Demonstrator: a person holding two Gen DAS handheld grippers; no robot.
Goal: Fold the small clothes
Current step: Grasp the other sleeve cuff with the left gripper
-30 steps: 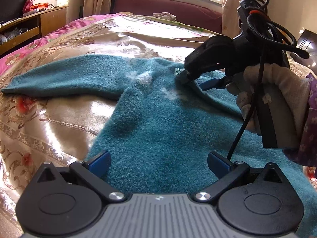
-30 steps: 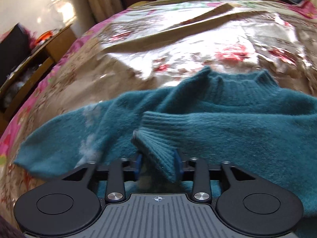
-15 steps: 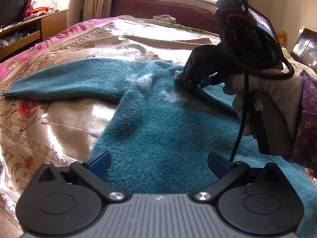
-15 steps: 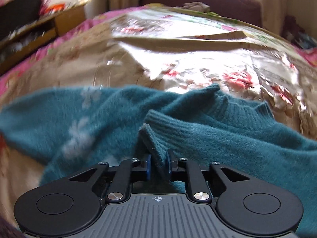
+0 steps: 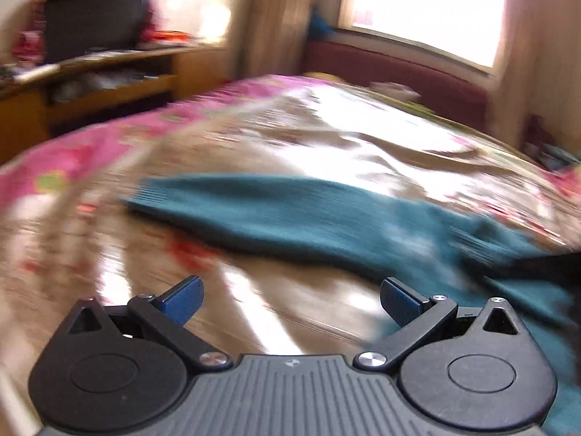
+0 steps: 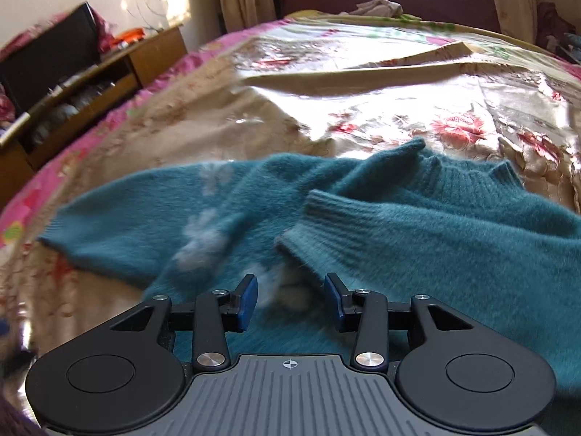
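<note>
With one sleeve (image 6: pixel 417 225) laid across the teal sweater (image 6: pixel 472 272) and both grippers spread wide and empty, the left gripper (image 5: pixel 290 303) likely must next take the outstretched sleeve's cuff (image 5: pixel 152 196), the right gripper (image 6: pixel 290 299) idling.

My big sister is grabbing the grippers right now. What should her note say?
Left gripper: open, holding nothing, over the shiny floral bedspread, facing the outstretched sleeve.
Right gripper: open, holding nothing; the ribbed cuff lies just ahead of its fingers.
Fuzzy teal knitted sweater: spread on the bed, collar far side.
Done: one sleeve folded across the body.
Left: fold the outstretched sleeve in, then fold the body up.
</note>
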